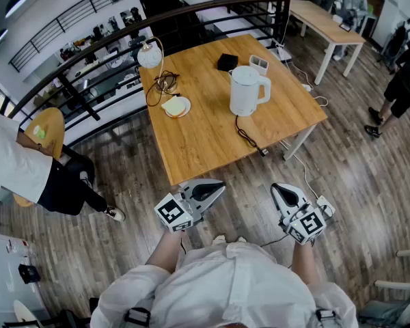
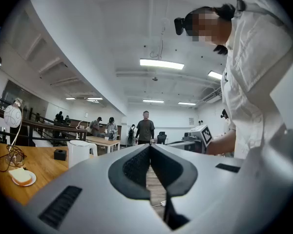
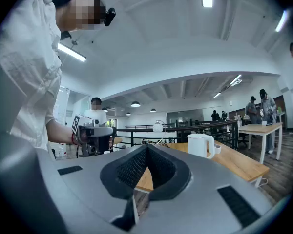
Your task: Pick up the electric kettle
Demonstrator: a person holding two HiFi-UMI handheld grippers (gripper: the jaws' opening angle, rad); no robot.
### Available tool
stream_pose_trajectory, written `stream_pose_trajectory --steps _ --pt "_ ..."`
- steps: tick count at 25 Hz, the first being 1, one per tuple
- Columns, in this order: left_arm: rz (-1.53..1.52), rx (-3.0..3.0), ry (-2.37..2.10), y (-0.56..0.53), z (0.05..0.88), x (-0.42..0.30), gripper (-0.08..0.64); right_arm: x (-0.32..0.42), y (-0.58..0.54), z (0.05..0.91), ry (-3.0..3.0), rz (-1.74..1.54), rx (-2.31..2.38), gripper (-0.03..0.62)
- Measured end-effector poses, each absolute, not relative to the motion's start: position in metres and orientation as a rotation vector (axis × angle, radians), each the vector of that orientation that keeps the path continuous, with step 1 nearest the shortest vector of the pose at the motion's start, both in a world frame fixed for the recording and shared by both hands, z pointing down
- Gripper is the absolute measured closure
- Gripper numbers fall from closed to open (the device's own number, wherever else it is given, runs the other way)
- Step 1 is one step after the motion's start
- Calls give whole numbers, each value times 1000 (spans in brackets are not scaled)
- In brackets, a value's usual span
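A white electric kettle [image 1: 247, 91] stands upright on the wooden table [image 1: 191, 139], handle to the right, its black cord trailing toward the near edge. It also shows small in the left gripper view [image 2: 80, 153] and in the right gripper view [image 3: 200, 146]. My left gripper [image 1: 220, 188] and right gripper [image 1: 277, 190] hover over the floor in front of the table, well short of the kettle. Both are shut with nothing between the jaws. In their own views the left gripper [image 2: 149, 149] and the right gripper [image 3: 147, 150] show their pads meeting.
On the table lie a small plate with bread [image 1: 175, 106], a round lamp [image 1: 149, 55] with coiled cable, a black box [image 1: 227, 62] and a white holder [image 1: 258, 63]. A black railing [image 1: 191, 12] runs behind the table. People stand around, one at the left [image 1: 14, 162].
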State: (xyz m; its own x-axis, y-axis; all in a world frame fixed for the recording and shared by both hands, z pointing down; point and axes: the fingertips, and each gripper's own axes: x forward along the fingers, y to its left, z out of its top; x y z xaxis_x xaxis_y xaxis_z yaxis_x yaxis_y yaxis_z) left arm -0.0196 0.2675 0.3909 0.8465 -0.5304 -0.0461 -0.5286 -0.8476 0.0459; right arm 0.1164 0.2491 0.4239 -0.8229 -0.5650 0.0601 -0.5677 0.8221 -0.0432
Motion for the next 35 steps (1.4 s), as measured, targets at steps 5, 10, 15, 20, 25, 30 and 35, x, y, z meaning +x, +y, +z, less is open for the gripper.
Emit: stream_pose_trajectory --steps 5,10,15,20,25,30,35 --pt "-102 2987 -852 262 393 -22 552 112 244 426 -2961 88 909 583" --pt "-95 2979 -847 261 397 -22 552 110 243 428 -2956 88 905 583" --pt "-102 2978 -844 259 395 -21 552 110 242 427 -2954 87 904 583" --pt "-110 2979 -846 255 394 -19 553 114 239 427 -2964 87 893 583" --pt "-99 2977 -845 254 395 -12 552 117 239 428 -2970 73 855 583" --pt "-95 2979 -852 251 394 -2 552 127 236 429 -2972 79 849 583" --pt "-89 2978 -878 247 390 12 552 143 232 429 -2979 80 842 583"
